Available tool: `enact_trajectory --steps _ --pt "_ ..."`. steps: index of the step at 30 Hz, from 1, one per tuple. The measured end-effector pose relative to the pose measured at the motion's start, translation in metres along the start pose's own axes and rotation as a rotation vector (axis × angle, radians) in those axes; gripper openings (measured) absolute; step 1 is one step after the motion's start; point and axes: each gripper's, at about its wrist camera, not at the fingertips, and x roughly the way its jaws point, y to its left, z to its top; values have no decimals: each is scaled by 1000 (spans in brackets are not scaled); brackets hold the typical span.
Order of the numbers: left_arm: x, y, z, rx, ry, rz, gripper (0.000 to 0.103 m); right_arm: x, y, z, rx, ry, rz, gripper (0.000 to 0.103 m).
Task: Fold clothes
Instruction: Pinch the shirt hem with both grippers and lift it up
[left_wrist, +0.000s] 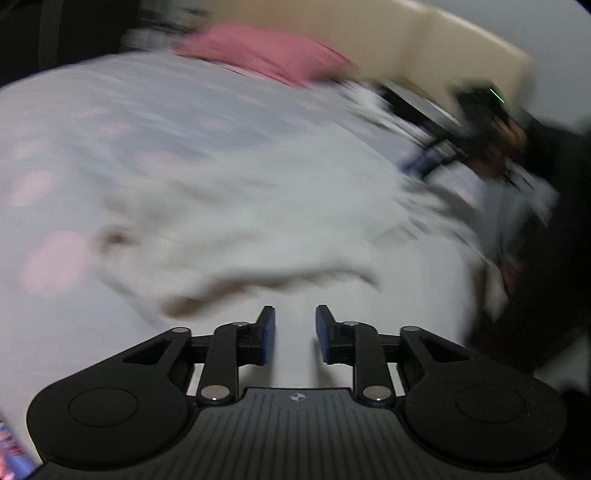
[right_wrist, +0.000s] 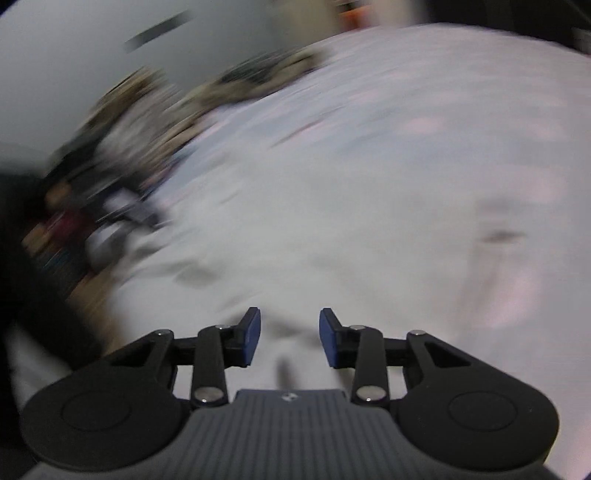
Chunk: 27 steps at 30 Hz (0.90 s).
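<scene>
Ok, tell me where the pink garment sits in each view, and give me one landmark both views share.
Left wrist view: the pink garment lies at the top centre, at the far edge of the bed, blurred.
Right wrist view: not in it; only faint pink blotches of the sheet's print show.
Shared landmark: the pale sheet with pink blotches, which fills the middle of both pictures under the white cloth.

Both grippers: black linkage arms w/ silver rivets, blue-padded fingers.
</scene>
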Motion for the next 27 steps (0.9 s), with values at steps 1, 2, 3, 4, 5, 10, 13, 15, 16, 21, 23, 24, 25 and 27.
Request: enact_trajectory --steps 1,2,3,4,5,10,13,15,16,21,23,24,25,27 --pt "-1 8 3 -53 -27 47 36 -4 -10 2 47 -26 -56 39" --pt "0 17 5 -114 -48 94 38 -7 -20 4 94 -51 -112 39" --pt "0 24 7 -169 -68 125 39 -8 -30 5 141 -67 -162 40" --pt "2 30 7 -211 -82 139 39 -5 -33 7 155 -71 -197 40" --pt "6 34 8 -248 -92 150 39 -2 -35 9 166 -73 -231 40" --pt "26 35 17 -295 -82 208 39 22 -42 16 194 -71 -298 40" --pt "31 22 18 -182 -51 266 39 32 -46 20 207 -65 -316 41" --pt "32 16 16 -144 -35 272 39 37 -48 21 220 -69 -328 41" --pt "31 15 15 -143 -32 268 39 38 -51 21 231 -71 -329 41" --pt "24 17 12 -204 -46 239 39 31 -51 16 237 -84 -275 41" --pt "23 22 12 -248 -50 221 39 25 -50 11 247 -88 -245 41" --pt "23 25 12 -270 -50 213 39 23 -49 9 250 -85 -236 41" --pt "23 28 12 -292 -47 206 39 21 -49 6 252 -82 -228 41" --pt "23 33 11 -340 -43 194 33 20 -48 1 257 -70 -219 41"
